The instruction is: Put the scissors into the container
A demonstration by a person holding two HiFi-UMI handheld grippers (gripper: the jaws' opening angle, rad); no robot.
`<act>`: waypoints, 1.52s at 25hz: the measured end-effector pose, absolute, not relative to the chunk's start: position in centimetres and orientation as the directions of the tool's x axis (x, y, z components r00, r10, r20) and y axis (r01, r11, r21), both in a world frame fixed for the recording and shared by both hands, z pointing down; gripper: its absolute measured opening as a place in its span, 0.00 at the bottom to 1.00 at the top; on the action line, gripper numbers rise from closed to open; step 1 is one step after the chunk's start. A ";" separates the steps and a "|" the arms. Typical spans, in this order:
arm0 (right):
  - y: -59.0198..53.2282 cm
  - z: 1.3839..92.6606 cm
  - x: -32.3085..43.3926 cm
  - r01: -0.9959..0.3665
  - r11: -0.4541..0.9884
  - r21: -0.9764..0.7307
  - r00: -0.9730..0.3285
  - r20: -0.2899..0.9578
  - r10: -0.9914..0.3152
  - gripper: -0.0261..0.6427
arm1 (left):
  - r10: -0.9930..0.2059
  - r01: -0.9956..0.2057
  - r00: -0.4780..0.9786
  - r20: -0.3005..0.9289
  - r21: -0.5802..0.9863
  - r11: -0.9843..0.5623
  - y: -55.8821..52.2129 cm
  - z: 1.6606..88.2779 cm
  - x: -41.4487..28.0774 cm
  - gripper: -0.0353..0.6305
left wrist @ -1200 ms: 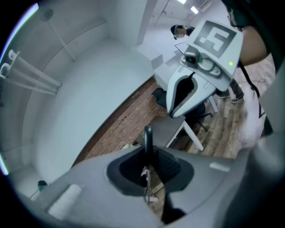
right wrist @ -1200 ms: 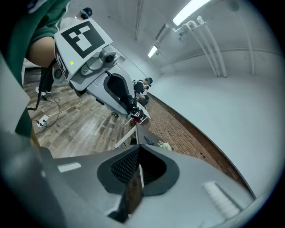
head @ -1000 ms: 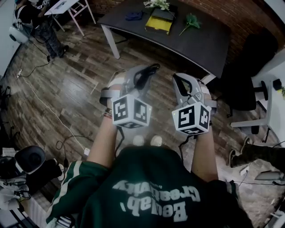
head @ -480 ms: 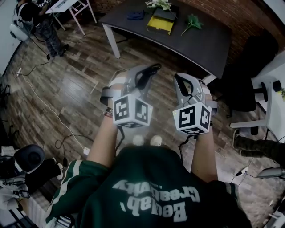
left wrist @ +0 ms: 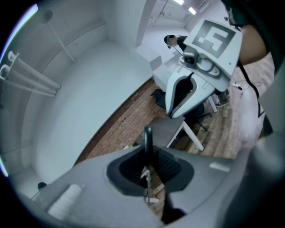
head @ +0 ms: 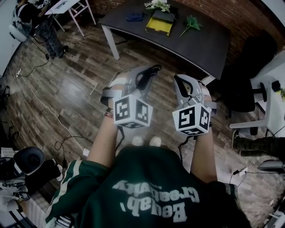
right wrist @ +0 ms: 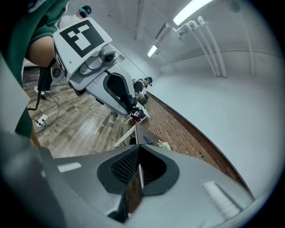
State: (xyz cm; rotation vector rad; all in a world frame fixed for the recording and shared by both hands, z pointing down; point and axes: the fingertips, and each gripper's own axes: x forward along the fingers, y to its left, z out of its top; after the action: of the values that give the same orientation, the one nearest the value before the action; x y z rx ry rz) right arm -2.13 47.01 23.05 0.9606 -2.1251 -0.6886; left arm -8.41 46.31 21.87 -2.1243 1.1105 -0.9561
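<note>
Ahead of me, across a stretch of wooden floor (head: pixel 67 84), stands the dark table (head: pixel 196 40), and everything this job needs is on its far part, well apart from both my grippers.

On that table the largest thing is the yellow-and-black container (head: pixel 159 21), lying near the table's far edge, with white flowers (head: pixel 156 4) just behind it and a green sprig (head: pixel 190 22) to its right. Just left of the container lies a small dark-blue thing (head: pixel 134 16). I take it for the scissors, but at this distance I can't make out the handles or the blades, so I cannot tell which way its long axis runs.

I hold my left gripper (head: pixel 154 69) and my right gripper (head: pixel 177 78) side by side at chest height, both tilted a little downward and aimed toward the table. The blue thing is ahead and slightly to the left of my left gripper, so I judge that hand the nearer one for the pickup. The container sits roughly straight ahead of the gap between my two hands.

Each gripper's jaws are drawn together to a thin slit with nothing between them. I would have to walk up to the table and spread the jaws before any grasp.
</note>
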 end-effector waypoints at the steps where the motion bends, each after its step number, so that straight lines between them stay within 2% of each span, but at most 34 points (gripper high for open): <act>1: 47.0 23.0 -2.0 -0.422 0.586 0.692 -0.484 0.374 -0.791 0.05 | -0.851 -0.457 0.405 0.333 -0.733 -0.504 46.3 21.8 -8.3 0.12; 38: 46.5 25.2 6.7 -0.398 0.602 0.693 -0.531 0.361 -0.767 0.05 | -0.868 -0.431 0.355 0.347 -0.763 -0.481 45.6 23.3 1.1 0.13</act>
State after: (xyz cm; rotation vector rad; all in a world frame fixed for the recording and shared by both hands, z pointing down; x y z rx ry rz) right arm 6.67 46.47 25.17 0.9153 -2.1667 -0.7209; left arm 1.06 45.57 23.27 -2.0617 1.1254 -1.0185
